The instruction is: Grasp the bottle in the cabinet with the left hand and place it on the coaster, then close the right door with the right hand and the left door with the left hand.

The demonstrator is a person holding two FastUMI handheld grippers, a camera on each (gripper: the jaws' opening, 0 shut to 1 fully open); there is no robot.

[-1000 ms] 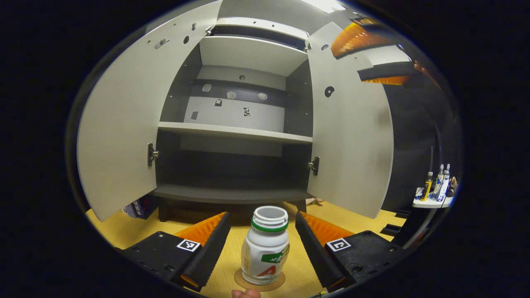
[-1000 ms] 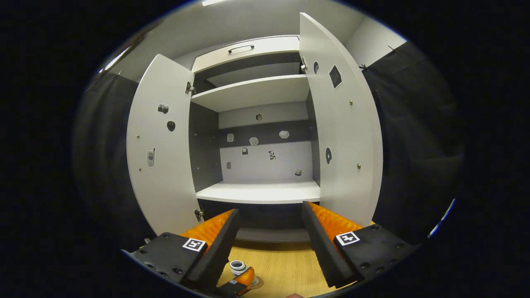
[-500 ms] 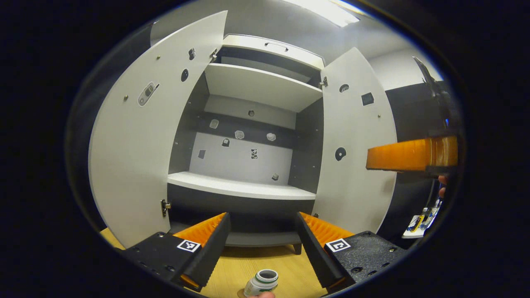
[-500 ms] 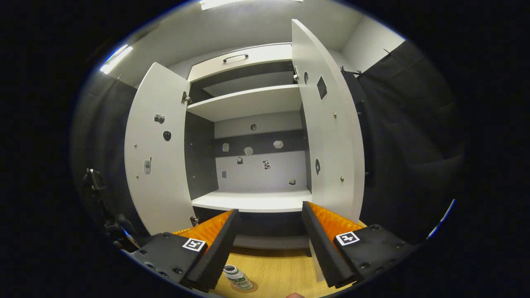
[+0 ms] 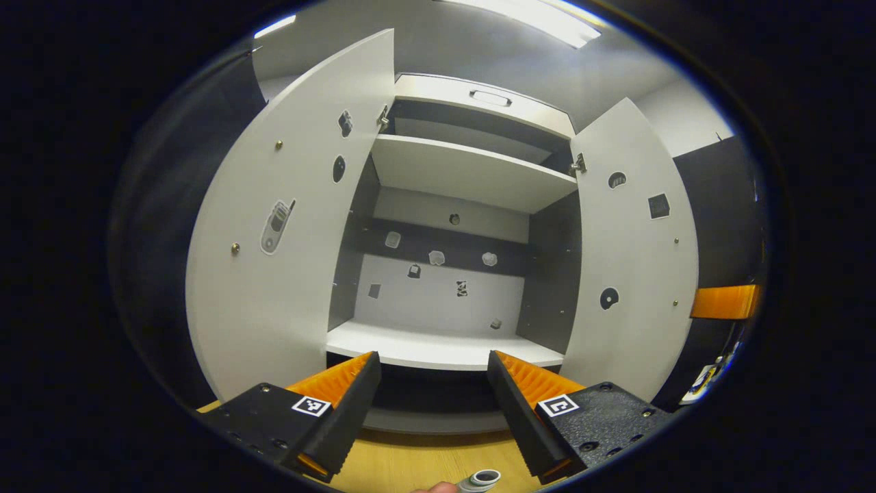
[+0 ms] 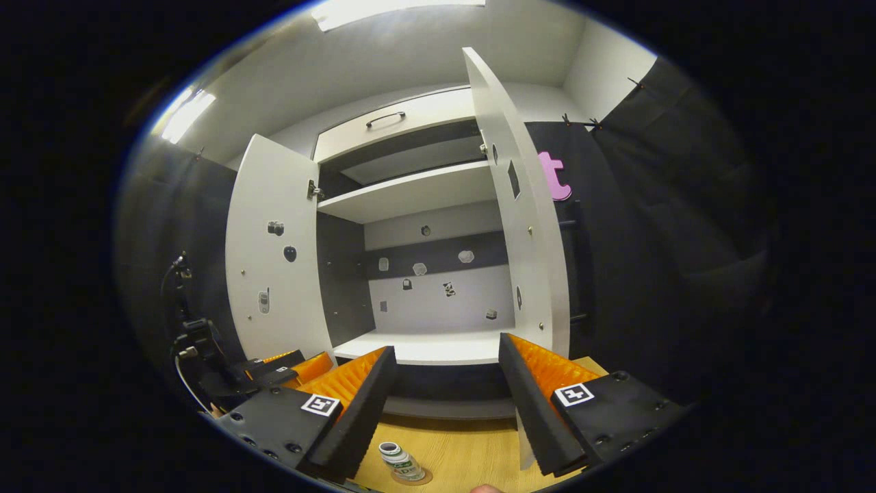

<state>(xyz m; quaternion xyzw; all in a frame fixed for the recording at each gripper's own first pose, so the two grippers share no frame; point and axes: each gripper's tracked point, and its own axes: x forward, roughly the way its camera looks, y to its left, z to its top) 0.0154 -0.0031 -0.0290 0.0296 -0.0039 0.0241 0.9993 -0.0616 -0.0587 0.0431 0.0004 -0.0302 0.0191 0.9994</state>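
Small white plastic bottle [image 6: 402, 463] standing on round cork coaster [image 6: 423, 476]; right gripper [image 6: 445, 404] spreading empty, tall white right door [image 6: 530, 239] lying just right, edge-on, hinge axis vertical.

Black cloth [image 6: 657, 226] drapes the booth's walls beside white walls [image 6: 602, 61]. Ceiling light panels [image 6: 397, 8] glow overhead. A light wooden worktop [image 6: 465, 455] spreads below, under a pale ceiling [image 5: 479, 48].

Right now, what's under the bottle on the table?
The bottle stands on a round coaster on the wooden table; just the coaster's edge peeks out, the rest being covered by the bottle.
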